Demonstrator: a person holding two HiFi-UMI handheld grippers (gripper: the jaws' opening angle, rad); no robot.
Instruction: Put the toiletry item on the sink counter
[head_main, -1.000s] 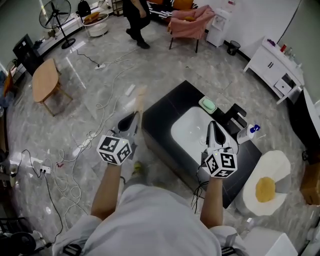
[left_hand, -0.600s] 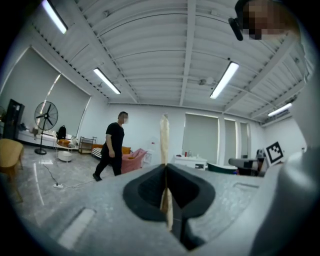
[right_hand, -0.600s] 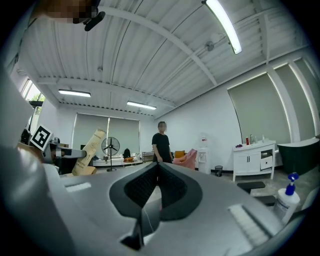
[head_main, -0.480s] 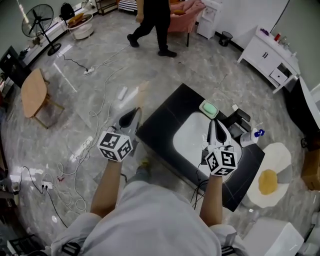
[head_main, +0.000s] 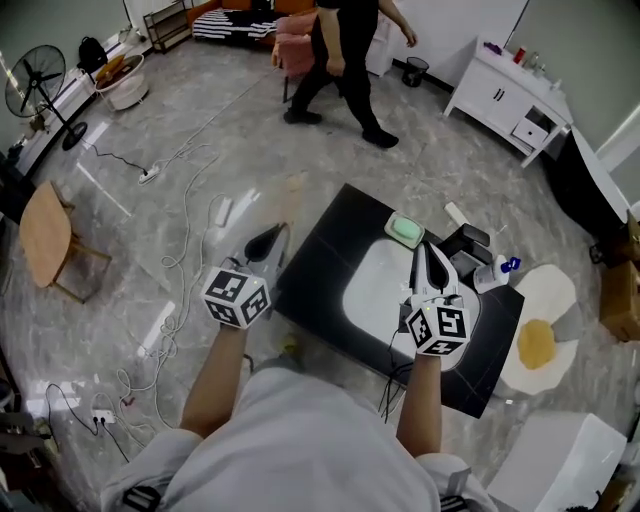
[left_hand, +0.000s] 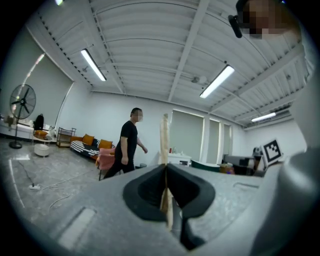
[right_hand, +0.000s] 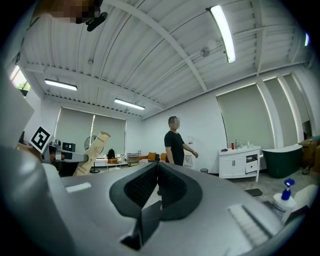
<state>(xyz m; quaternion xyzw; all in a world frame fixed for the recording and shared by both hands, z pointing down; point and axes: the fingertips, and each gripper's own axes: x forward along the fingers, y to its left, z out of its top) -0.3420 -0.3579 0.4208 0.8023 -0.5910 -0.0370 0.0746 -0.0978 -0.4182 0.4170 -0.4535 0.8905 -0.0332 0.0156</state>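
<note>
Both held forward, left hand-held gripper (head_main: 280, 232) clamps toothbrush box (head_main: 291, 198); right hand-held gripper (head_main: 425, 247) closed, empty.

Your toothbrush box (right_hand: 91, 154) is tan with dark print; your desk (head_main: 320, 250) black, basin (head_main: 385, 285) white, soap (head_main: 406, 230) green, floor (head_main: 450, 150) grey marble.

1. The lower part of the beige package (left_hand: 164, 140) is hidden between the jaws of the left gripper (left_hand: 165, 172).
2. The far edge cuts off the person (head_main: 340, 40).
3. Things on the white cabinet (head_main: 497, 95) are too small to tell.
</note>
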